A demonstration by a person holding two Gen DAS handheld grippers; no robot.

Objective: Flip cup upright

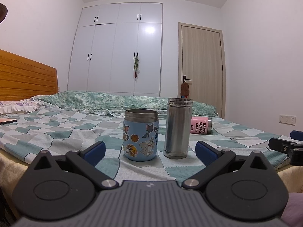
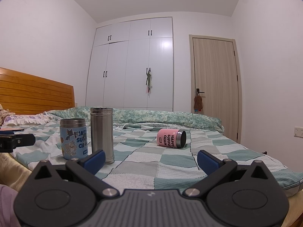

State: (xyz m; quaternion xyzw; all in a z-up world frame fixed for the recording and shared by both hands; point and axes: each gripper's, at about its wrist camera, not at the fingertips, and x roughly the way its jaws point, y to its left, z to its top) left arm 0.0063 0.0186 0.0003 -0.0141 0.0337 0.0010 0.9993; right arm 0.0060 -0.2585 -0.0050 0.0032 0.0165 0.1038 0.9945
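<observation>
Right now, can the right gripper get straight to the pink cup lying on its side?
Probably yes: the right gripper is open, and only bare bedspread lies between it and the pink cup.

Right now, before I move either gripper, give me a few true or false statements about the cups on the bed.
1. The pink cup lies on its side. True.
2. The blue cup is tipped over. False: it stands upright, mouth up.
3. The right gripper holds the pink cup. False: it is open, short of the cup.
4. The steel flask stands beside the blue cup. True.
5. The left gripper is open and empty. True.
</observation>
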